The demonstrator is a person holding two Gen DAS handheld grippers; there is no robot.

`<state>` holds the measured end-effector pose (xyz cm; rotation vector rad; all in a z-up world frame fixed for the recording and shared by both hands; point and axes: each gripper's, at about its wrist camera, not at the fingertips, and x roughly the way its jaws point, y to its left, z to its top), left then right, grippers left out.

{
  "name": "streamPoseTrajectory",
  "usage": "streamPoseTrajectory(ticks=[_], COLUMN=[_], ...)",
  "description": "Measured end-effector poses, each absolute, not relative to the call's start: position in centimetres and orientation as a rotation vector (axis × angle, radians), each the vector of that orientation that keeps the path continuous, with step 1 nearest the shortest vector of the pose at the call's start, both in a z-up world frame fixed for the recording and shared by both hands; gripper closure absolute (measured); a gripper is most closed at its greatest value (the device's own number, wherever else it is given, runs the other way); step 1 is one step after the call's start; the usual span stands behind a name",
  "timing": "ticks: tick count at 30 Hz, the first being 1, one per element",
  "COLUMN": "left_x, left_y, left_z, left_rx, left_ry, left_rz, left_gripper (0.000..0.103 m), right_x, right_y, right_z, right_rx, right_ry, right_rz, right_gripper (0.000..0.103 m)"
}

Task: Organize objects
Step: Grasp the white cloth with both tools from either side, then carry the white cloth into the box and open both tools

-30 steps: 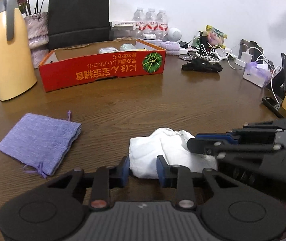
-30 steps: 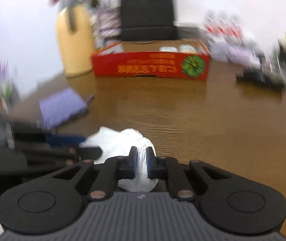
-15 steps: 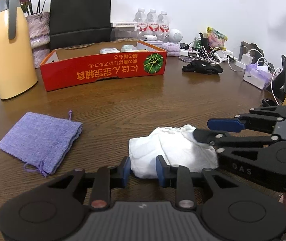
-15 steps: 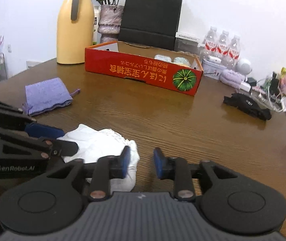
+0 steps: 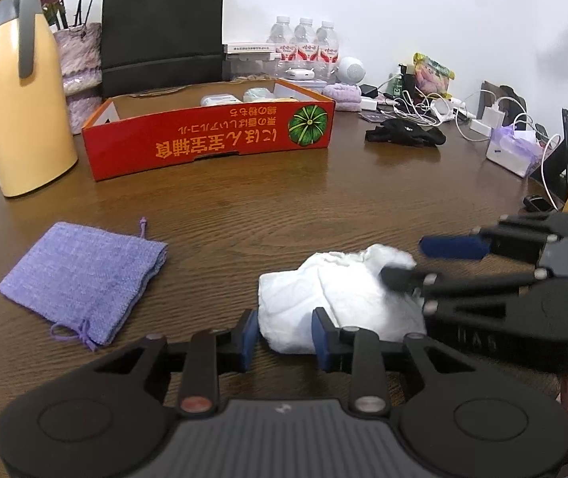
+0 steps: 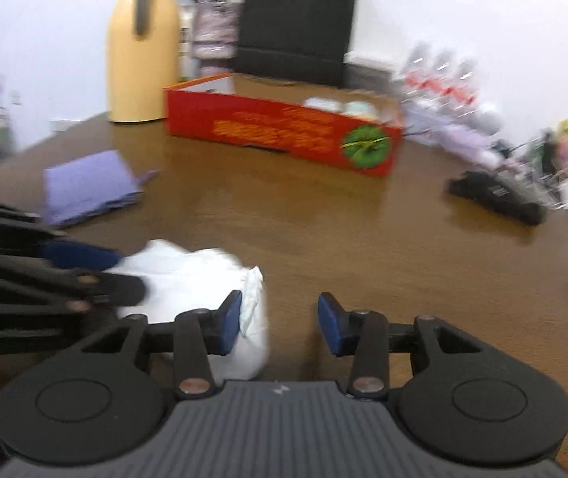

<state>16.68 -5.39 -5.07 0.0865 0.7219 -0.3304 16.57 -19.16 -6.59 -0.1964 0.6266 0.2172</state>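
Left gripper [image 5: 282, 332] pinched the near edge of the soft, light white cloth [image 5: 335, 298]; right gripper [image 6: 280, 322] jaws were opening, empty, beside it.

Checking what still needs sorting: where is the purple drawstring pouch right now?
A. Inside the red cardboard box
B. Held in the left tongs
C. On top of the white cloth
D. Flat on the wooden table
D: the purple pouch lies flat on the table, apart from the white cloth and outside the red box.
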Motion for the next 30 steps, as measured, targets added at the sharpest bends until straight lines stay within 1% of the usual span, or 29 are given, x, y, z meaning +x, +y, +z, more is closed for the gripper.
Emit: streamPoseTrajectory(ticks=[2,3,4,5,6,7,9,10,12,13,14,15,16,20,23,26,30], left_x=[16.7,16.7,16.7,16.7,16.7,16.8,16.5,16.4,16.1,16.1,16.1,16.0,16.0,16.0,17.0,20.4,28.5], left_y=[-5.5,-5.5,-5.4,-5.4,-5.4,-5.2,-5.2,-5.2,-5.3,-5.3,-5.3,-5.1,-5.0,-4.6,-4.5,-4.1,-3.3], left_z=[-5.1,-5.1,-5.1,-5.0,-5.0,-5.0,-5.0,-5.0,-5.0,-5.0,-4.9,-4.9,-4.8,-4.0,-1.9,1.5,6.1], left_rx=[0.086,0.083,0.081,0.077,0.061,0.039,0.026,0.025,0.006,-0.001,-0.01,-0.014,-0.019,-0.036,-0.011,-0.008,-0.01], left_ry=[0.724,0.725,0.726,0.728,0.733,0.736,0.74,0.74,0.742,0.743,0.742,0.74,0.734,0.712,0.643,0.564,0.497], left_rz=[-0.328,-0.326,-0.325,-0.318,-0.311,-0.298,-0.283,-0.284,-0.293,-0.295,-0.281,-0.257,-0.24,-0.221,-0.23,-0.258,-0.267], left_gripper=[0.074,0.074,0.073,0.072,0.071,0.063,0.057,0.058,0.061,0.073,0.077,0.087,0.092,0.095,0.095,0.095,0.095], right_x=[16.7,16.6,16.5,16.4,16.5,16.5,16.4,16.3,16.3,16.3,16.2,16.1,16.0,15.9,16.5,19.4,27.8], right_y=[-19.6,-19.6,-19.5,-19.4,-19.4,-19.5,-19.8,-20.1,-20.7,-20.9,-21.0,-21.1,-21.2,-21.8,-21.5,-21.2,-21.2], right_z=[-6.6,-6.7,-6.7,-6.7,-6.7,-6.8,-6.9,-6.9,-6.9,-6.9,-6.9,-6.9,-6.9,-6.3,-3.7,0.0,4.7], right_rx=[-0.171,-0.167,-0.165,-0.141,-0.108,-0.088,-0.054,-0.02,0.036,0.062,0.078,0.087,0.099,0.163,0.145,0.075,0.053], right_ry=[0.632,0.633,0.632,0.639,0.648,0.649,0.643,0.646,0.66,0.666,0.669,0.669,0.67,0.675,0.608,0.504,0.419], right_rz=[0.236,0.243,0.256,0.279,0.296,0.291,0.284,0.287,0.299,0.307,0.307,0.303,0.301,0.324,0.337,0.345,0.361], right_gripper=[0.065,0.073,0.086,0.093,0.097,0.097,0.098,0.098,0.098,0.098,0.098,0.098,0.097,0.098,0.098,0.098,0.098])
